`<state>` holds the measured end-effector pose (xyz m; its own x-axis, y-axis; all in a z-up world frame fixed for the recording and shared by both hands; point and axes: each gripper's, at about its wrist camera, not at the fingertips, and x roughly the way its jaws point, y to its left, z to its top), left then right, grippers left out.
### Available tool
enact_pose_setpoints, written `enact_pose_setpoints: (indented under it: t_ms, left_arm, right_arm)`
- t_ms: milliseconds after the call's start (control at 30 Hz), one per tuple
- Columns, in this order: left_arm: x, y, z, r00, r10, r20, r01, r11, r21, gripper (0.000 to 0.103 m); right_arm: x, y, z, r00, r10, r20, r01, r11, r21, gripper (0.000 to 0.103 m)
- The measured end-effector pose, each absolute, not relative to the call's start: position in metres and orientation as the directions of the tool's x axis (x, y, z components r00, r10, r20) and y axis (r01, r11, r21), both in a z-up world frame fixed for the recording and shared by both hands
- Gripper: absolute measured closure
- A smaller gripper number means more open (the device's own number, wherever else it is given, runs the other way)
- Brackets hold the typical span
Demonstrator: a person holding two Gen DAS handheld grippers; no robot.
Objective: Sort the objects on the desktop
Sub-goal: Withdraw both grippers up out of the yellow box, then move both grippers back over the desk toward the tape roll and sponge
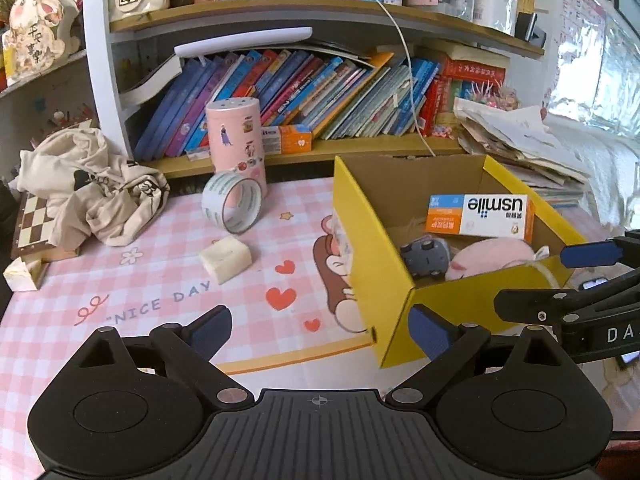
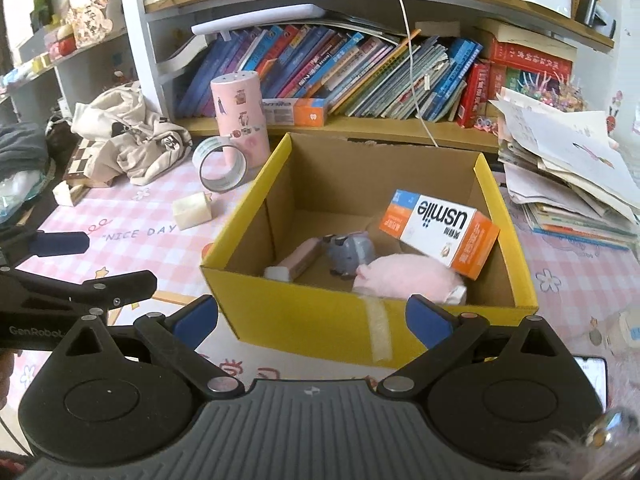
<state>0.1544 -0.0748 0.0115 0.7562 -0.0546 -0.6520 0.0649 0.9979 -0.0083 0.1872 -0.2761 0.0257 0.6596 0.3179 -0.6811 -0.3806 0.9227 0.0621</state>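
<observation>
On the pink-checked counter (image 1: 160, 280), the yellow cardboard box (image 1: 384, 320) is flanked on its left by a clear tape roll (image 1: 232, 208) and cream foam block (image 1: 226, 258), ahead-left of the nearer, open, empty left claw (image 1: 320, 330); the right claw (image 2: 312, 320) is likewise open.

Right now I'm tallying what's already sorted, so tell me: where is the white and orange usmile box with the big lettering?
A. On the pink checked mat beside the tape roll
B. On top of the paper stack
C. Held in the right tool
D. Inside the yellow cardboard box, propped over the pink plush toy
D: the usmile box sits tilted inside the yellow cardboard box, leaning over the pink plush toy.
</observation>
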Motion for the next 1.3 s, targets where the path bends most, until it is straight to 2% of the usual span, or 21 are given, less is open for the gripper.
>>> enact_pose_setpoints:
  t_ms: [467,1300]
  left_arm:
    - [0.136,-0.026,0.009,0.739,-0.122,-0.663,0.156,0.988,-0.008,0.006]
    - [0.118,0.056,0.003,0.74,-0.073,-0.669,0.113,0.993,0.016,0.006]
  right_arm:
    - [0.154,-0.227,0.009,0.694,0.186,-0.695,-0.29,0.956,-0.034,0.0]
    - [0.141,-0.13,-0.005,0.622,0.24,-0.745,-0.385,0.922,-0.024,0.0]
